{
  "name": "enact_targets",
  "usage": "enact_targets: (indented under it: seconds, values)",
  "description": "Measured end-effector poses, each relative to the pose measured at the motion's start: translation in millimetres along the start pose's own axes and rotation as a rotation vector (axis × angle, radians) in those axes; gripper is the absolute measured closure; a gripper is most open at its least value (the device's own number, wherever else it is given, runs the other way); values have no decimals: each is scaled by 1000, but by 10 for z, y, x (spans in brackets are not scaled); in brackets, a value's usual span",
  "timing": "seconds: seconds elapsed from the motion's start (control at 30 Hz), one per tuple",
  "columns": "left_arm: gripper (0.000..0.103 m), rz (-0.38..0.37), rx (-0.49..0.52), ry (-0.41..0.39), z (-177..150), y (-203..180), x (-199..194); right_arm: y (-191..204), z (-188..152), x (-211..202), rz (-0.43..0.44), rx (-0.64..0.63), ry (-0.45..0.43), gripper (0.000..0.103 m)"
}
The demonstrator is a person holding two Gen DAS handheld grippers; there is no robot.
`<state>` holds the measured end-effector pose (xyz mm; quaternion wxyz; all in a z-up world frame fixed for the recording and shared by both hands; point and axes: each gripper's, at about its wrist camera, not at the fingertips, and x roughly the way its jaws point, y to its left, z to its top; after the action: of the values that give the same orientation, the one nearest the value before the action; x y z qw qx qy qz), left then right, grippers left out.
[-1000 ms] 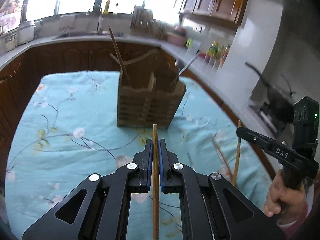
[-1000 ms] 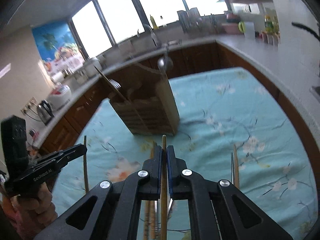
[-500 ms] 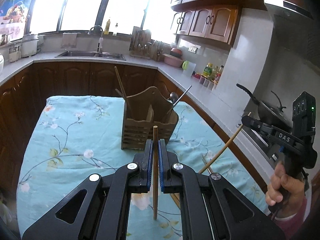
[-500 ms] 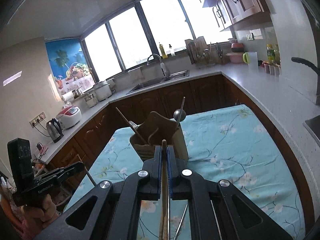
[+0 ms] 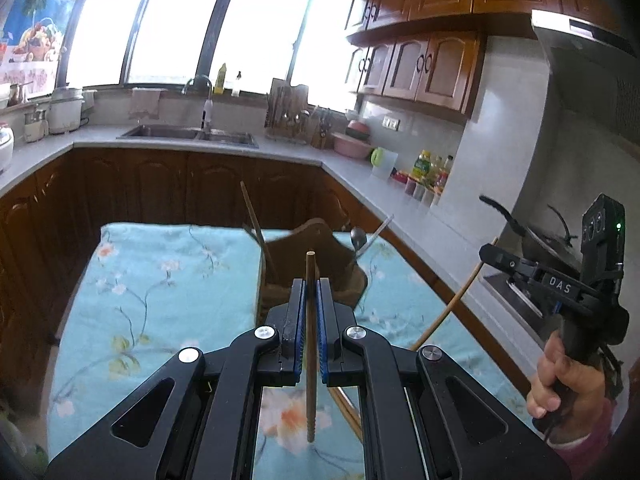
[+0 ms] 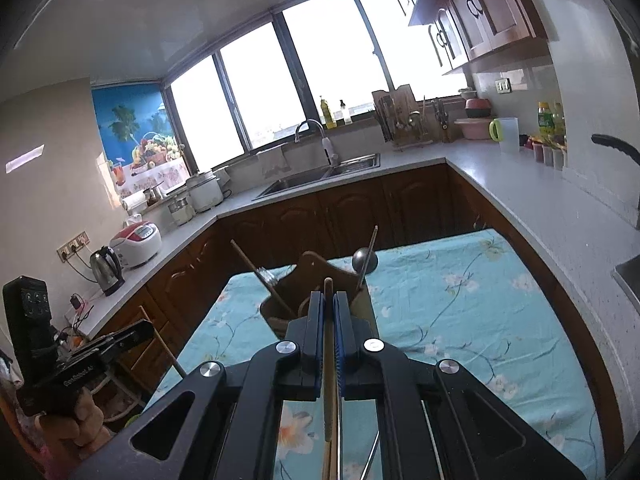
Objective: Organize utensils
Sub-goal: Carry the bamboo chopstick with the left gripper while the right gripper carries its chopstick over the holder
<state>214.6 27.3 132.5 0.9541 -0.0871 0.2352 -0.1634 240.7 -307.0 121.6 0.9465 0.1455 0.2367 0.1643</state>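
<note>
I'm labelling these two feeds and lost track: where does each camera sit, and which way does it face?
Left wrist: on the left hand-held gripper, facing the caddy and sink; right hand shows.
Right wrist: on the right hand-held gripper, facing the caddy and windows; left hand shows.
Shared: caddy, tablecloth, a chopstick in each hand-held gripper.

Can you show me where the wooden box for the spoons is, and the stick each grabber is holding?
Brown wooden utensil holder (image 6: 310,268), right wrist view, arched middle divider.
Wooden chopstick in left gripper (image 5: 309,272), left wrist view, upper end.
Wooden chopstick in right gripper (image 6: 328,292), right wrist view, upper end.
</note>
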Motion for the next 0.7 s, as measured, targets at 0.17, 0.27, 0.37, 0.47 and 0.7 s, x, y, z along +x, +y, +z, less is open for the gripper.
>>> enact_targets:
  seconds: [0.17, 0.27, 0.37, 0.47, 0.7]
  values:
    - [99, 11, 2, -60, 299, 35, 22, 2, 228, 70, -1, 3, -42, 98]
    - [99, 31, 4, -118, 555, 58, 48, 24, 430, 128, -6, -1, -80, 98]
    - [99, 37, -8, -153, 766, 108, 123, 55, 633, 214, -17, -5, -117, 98]
    - [99, 53, -20, -185, 981, 170, 254, 56, 806, 328, -30, -3, -148, 98]
    - [99, 92, -66, -238, 1134, 323, 696, -18, 925, 662, -48, 5, -170, 98]
